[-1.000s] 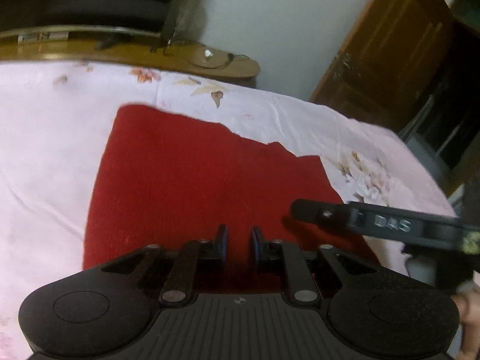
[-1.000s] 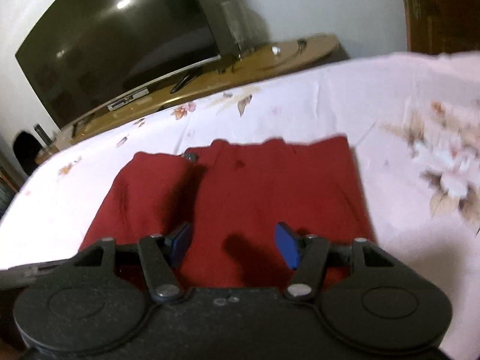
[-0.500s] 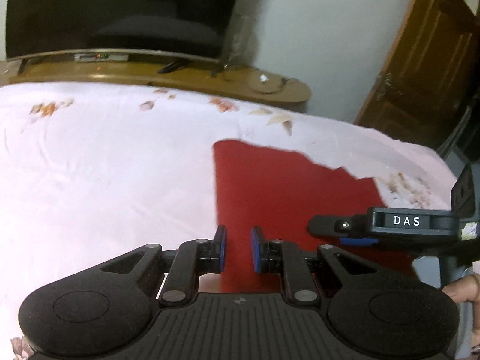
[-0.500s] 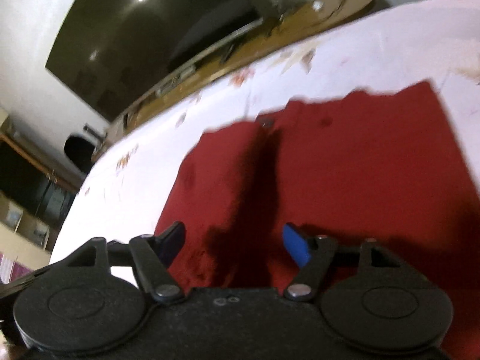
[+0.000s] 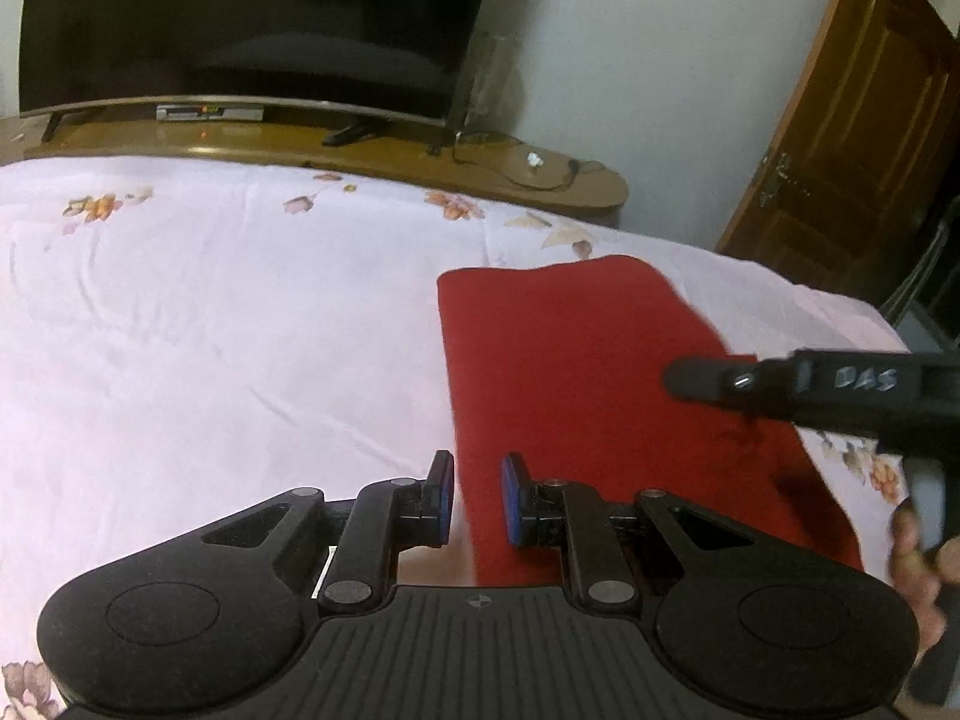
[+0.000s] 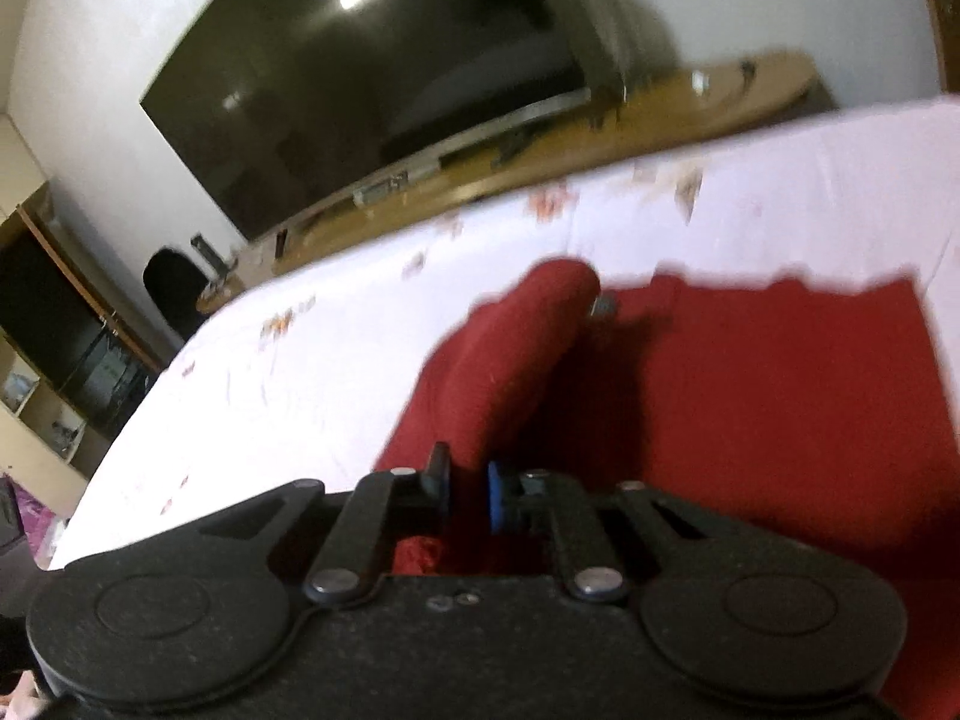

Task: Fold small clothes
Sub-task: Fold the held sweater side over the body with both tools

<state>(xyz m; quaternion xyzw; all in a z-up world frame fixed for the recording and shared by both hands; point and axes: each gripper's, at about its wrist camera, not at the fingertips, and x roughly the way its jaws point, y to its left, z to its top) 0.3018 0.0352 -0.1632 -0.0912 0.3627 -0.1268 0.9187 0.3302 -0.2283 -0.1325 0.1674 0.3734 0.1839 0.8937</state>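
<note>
A red garment (image 5: 576,372) lies on the pink floral bedsheet (image 5: 210,330). My left gripper (image 5: 474,495) hangs over the garment's near left edge, its blue pads a narrow gap apart with nothing clearly between them. My right gripper (image 6: 468,489) is shut on the garment's left edge (image 6: 498,360) and lifts it into a raised fold over the flat part (image 6: 780,396). The right gripper's black body (image 5: 840,387) also shows at the right of the left wrist view, above the cloth.
A wooden TV stand (image 5: 360,150) with a large dark TV (image 5: 252,18) runs behind the bed. A wooden door (image 5: 852,138) is at the right. Shelves (image 6: 54,372) and a dark chair (image 6: 174,288) stand at the left.
My right gripper has closed on the garment's left edge and lifted it into a fold. The left gripper has shifted left, so the garment now sits right of centre in its view.
</note>
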